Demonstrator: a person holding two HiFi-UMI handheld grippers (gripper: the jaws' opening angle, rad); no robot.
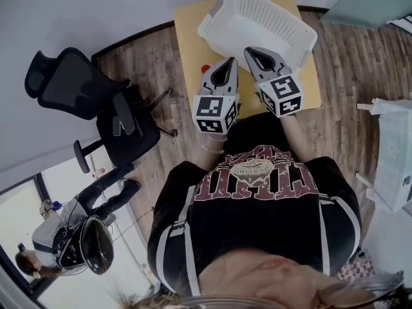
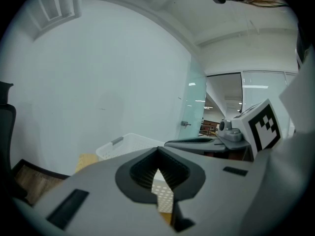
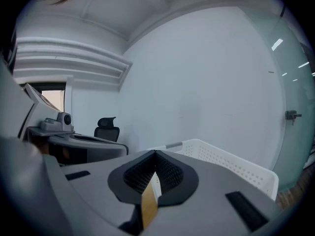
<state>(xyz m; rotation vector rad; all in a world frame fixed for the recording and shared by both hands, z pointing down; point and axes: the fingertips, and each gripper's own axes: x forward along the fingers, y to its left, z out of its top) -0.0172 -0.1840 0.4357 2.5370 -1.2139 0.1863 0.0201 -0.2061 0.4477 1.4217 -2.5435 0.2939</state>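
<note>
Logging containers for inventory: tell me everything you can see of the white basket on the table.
The white basket is a rectangular, plastic-looking bin. Its walls are pierced with small holes, and it has a smooth rim with a grey handle strip at one end. It looks empty and stands upright on the yellow table, askew to its edges. The left tool and right tool hang near it, apart.

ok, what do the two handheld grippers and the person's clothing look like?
The left gripper and right gripper have light grey tapered shells with black ribbed pads on the fingers. Each carries a white cube with black square markers. The person wears a black T-shirt with white stripes.
</note>
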